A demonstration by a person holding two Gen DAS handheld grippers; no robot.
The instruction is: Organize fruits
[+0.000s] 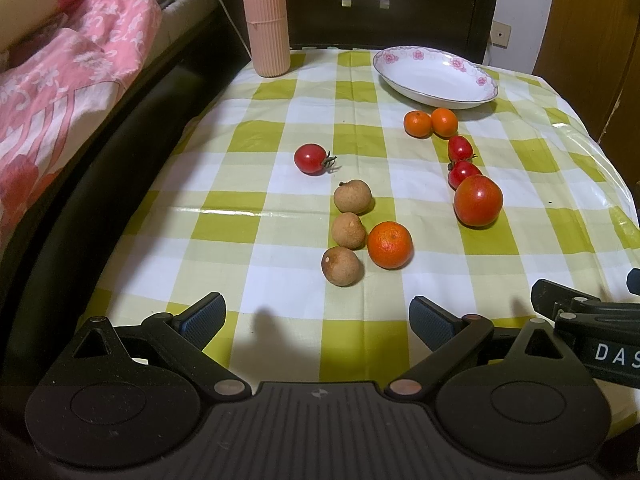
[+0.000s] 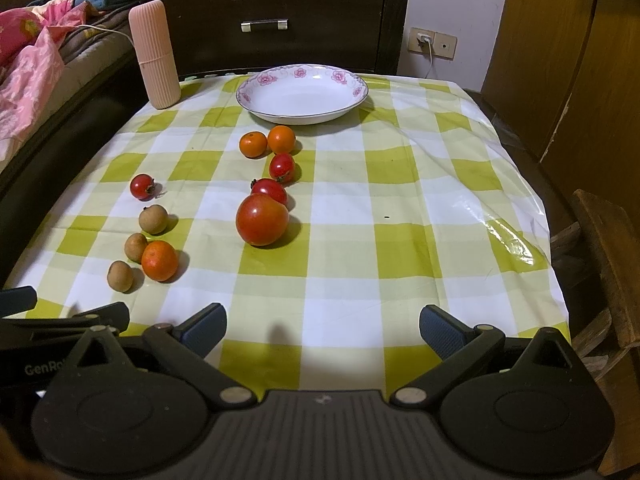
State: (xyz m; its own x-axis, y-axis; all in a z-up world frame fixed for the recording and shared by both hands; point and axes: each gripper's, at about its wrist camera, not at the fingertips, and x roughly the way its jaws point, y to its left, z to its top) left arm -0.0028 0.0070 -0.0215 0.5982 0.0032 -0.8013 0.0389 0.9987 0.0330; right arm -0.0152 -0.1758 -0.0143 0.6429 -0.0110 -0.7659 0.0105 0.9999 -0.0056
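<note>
While both sets hover low over the near edge of the bench [image 2: 400,208], left tongs [image 1: 318,322] and right tongs [image 2: 323,330] gape wide, holding nothing. Three longans [image 1: 349,231] and an orange [image 1: 389,245] lie just ahead of the left tongs. Big tomato [image 2: 262,219] sits ahead of the right tongs; plate [image 2: 360,98] far beyond.

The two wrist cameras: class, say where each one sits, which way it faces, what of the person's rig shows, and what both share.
Left wrist: behind the open left gripper, facing across the table at the brown fruits; the right gripper edges in at right.
Right wrist: behind the open right gripper, facing the big tomato; the left gripper shows at left.
Shared: plate, pink container, all fruit.
</note>
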